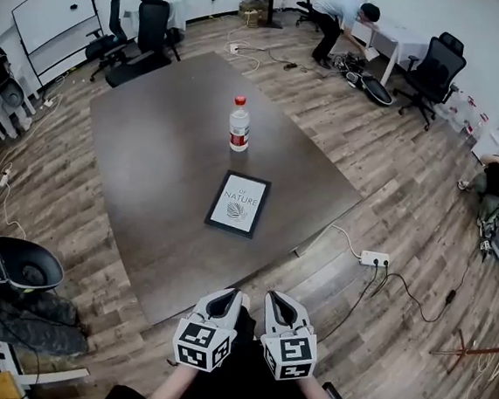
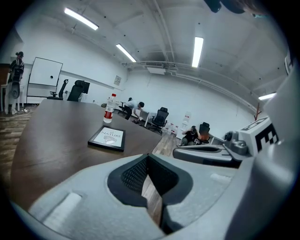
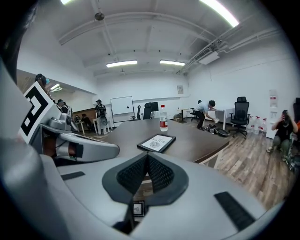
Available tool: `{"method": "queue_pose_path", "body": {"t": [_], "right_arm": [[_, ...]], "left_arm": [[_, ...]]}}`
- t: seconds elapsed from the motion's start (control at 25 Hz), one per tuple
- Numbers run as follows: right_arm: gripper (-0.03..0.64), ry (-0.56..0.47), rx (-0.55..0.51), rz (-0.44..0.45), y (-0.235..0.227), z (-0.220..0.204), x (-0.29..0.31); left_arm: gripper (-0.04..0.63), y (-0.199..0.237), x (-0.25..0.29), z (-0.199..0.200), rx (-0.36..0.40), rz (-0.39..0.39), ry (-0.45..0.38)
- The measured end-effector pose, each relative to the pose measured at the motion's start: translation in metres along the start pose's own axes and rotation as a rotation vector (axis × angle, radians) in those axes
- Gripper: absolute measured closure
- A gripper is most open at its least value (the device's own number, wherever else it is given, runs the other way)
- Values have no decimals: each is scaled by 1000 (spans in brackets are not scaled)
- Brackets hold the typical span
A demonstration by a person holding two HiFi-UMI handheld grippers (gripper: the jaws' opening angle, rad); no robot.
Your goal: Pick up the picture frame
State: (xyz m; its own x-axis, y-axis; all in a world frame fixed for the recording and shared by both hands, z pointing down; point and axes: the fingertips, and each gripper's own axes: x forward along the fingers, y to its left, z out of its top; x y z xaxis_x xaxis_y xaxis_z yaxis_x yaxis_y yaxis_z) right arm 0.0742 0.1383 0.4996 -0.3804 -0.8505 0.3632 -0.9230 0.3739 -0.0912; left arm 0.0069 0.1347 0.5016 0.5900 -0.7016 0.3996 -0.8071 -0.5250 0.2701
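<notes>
A black picture frame [image 1: 238, 204] with a white print lies flat on the dark table [image 1: 166, 151], near its front right part. It shows in the left gripper view [image 2: 107, 138] and the right gripper view [image 3: 156, 143] too. My left gripper [image 1: 228, 296] and right gripper [image 1: 277, 299] hang side by side off the table's near edge, well short of the frame. Both are shut with nothing between the jaws.
A water bottle [image 1: 239, 124] with a red cap stands upright behind the frame. Office chairs [image 1: 153, 18] ring the far end. A power strip [image 1: 374, 259] and cables lie on the wood floor to the right. People are at the room's edges.
</notes>
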Motion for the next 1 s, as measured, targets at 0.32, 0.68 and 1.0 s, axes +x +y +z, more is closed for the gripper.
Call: {"method": "queue_pose_path", "body": {"t": [0.32, 0.68, 1.0], "right_arm": [[611, 33, -7, -19, -28, 3, 30], [611, 83, -13, -20, -63, 30, 92], [611, 153, 3, 30, -64, 37, 146]], "left_arm": [[586, 20, 37, 11, -16, -30, 20], [586, 80, 87, 45, -68, 36, 28], [586, 116, 126, 66, -86, 46, 45]]}}
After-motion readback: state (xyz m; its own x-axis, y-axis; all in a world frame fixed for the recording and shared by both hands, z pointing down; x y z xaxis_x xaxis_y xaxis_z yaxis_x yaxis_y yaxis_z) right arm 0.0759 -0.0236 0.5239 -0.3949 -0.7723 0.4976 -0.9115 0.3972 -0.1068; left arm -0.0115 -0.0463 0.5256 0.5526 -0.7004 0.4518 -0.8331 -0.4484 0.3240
